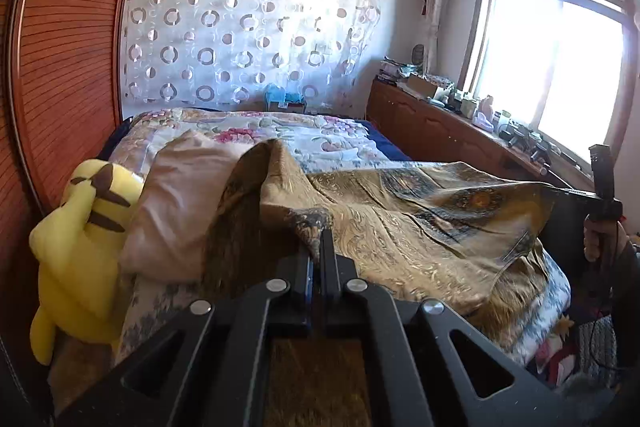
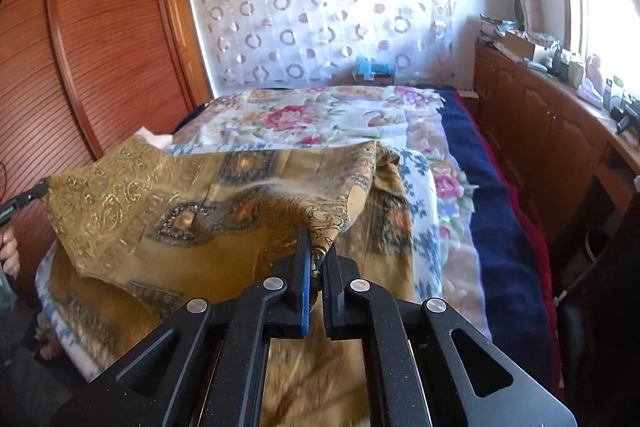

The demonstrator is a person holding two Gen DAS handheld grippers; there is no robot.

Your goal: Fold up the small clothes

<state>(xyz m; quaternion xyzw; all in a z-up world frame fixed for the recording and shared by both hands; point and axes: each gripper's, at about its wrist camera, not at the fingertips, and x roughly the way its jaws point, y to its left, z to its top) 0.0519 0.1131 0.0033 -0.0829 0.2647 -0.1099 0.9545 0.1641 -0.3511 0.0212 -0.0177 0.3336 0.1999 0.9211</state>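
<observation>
In the left wrist view the left gripper (image 1: pixel 320 239) sits at lower centre with its jaws clamped on an edge of the cloth (image 1: pixel 420 223), a gold patterned piece. In the right wrist view the right gripper (image 2: pixel 316 259), also lower centre, has its jaws pinched on another edge, a bunch of fabric caught between them. Each gripper holds one edge, so the cloth hangs stretched between them above the bed (image 2: pixel 340 115), likely to spread it flat before a fold. One end drapes down onto the bed covers at the right of the left view.

Counted: two grippers, one cloth in hand, one bed. At the left of the left view sit one yellow plush (image 1: pixel 80 247) and one pillow (image 1: pixel 176 207), clear of the cloth. A person's hand (image 1: pixel 600 239) grips the right tool's handle at the far right edge
</observation>
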